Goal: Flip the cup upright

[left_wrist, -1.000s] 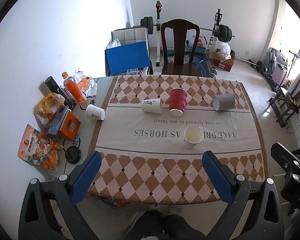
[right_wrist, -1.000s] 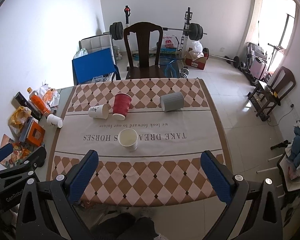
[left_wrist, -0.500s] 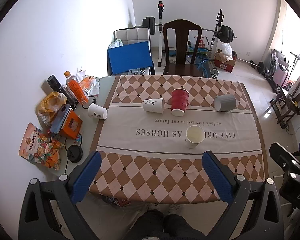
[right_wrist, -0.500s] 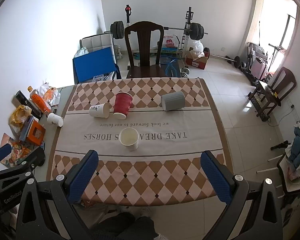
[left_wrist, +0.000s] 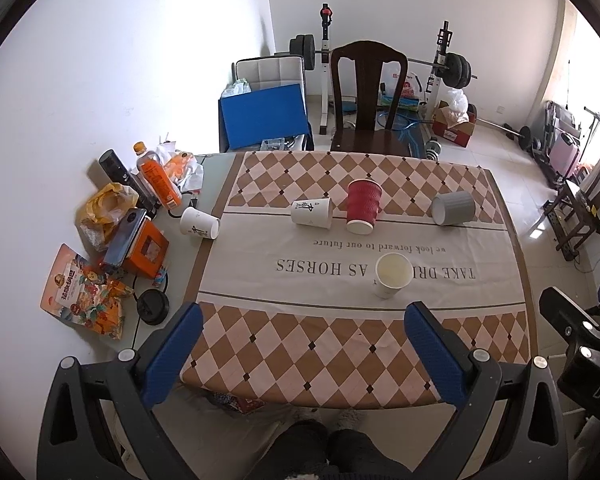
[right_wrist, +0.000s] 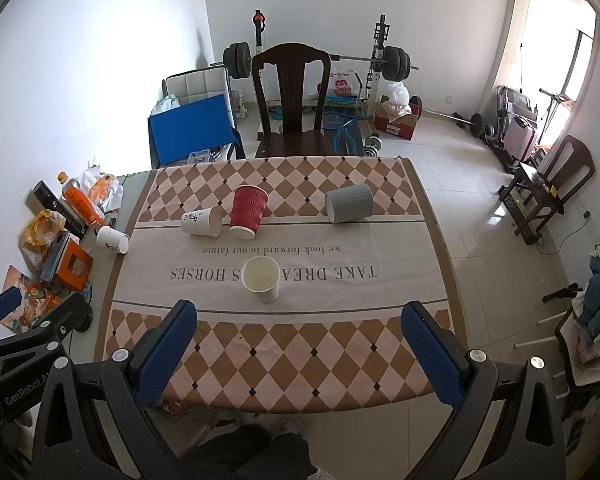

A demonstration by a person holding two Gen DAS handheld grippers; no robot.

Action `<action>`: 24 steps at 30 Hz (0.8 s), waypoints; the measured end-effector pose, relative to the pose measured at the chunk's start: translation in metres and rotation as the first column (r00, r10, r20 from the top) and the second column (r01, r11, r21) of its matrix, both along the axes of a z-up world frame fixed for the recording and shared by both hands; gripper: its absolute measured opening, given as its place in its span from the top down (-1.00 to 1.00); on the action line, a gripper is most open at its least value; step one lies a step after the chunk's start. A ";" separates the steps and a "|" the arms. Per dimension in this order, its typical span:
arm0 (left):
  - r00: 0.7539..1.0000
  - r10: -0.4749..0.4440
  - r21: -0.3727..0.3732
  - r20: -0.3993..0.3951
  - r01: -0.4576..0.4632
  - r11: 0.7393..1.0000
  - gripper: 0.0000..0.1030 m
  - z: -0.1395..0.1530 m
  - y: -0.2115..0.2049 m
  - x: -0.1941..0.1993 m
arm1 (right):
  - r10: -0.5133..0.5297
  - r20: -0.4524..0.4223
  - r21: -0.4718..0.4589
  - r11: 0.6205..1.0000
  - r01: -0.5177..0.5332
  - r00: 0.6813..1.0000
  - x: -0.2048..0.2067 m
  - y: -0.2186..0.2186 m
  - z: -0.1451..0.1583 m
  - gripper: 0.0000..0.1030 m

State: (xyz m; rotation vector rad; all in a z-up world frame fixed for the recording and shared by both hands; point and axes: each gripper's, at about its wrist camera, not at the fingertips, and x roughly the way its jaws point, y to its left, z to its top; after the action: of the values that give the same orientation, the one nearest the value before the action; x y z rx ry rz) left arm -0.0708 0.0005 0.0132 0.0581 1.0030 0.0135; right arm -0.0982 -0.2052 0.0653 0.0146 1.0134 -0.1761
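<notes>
From where I sit, the tabletop (left_wrist: 210, 168) wears a checkered cloth (left_wrist: 340, 344) with a pale printed band across its middle. On the cloth I see a white cup (left_wrist: 392, 276) standing upright with its mouth open, a red ribbed cup (left_wrist: 363, 207) mouth-down, a white printed cup (left_wrist: 312, 212) lying on its side just beside the red one, and a grey cup (left_wrist: 454, 208) on its side, well apart to the right. Off the cloth (on the bare left strip) lie another tipped white cup (left_wrist: 199, 223), an orange bottle (left_wrist: 156, 176), an orange box (left_wrist: 146, 248), a snack bag (left_wrist: 82, 292) and a black lid (left_wrist: 153, 307).
</notes>
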 end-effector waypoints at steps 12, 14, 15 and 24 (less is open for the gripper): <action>1.000 0.022 0.001 0.001 -0.022 1.000 -1.00 0.005 0.011 0.005 | 0.005 0.002 0.005 1.000 -0.005 1.000 0.003 0.003 0.004 -1.00; 1.000 0.022 0.002 0.000 -0.022 1.000 -1.00 0.005 0.011 0.005 | 0.004 0.001 0.001 1.000 -0.004 1.000 0.003 0.004 0.004 -1.00; 1.000 0.022 0.001 -0.002 -0.022 1.000 -1.00 0.006 0.013 0.005 | 0.006 0.000 0.004 1.000 -0.006 1.000 0.004 0.004 0.005 -1.00; 1.000 0.024 0.002 0.001 -0.024 1.000 -1.00 0.005 0.013 0.005 | 0.005 0.001 0.004 1.000 -0.005 1.000 0.007 0.005 0.006 -1.00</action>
State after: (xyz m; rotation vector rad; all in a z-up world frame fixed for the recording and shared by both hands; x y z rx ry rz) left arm -0.0658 0.0131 0.0186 0.0476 1.0031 0.0359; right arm -0.0915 -0.2001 0.0711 0.0155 1.0126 -0.1692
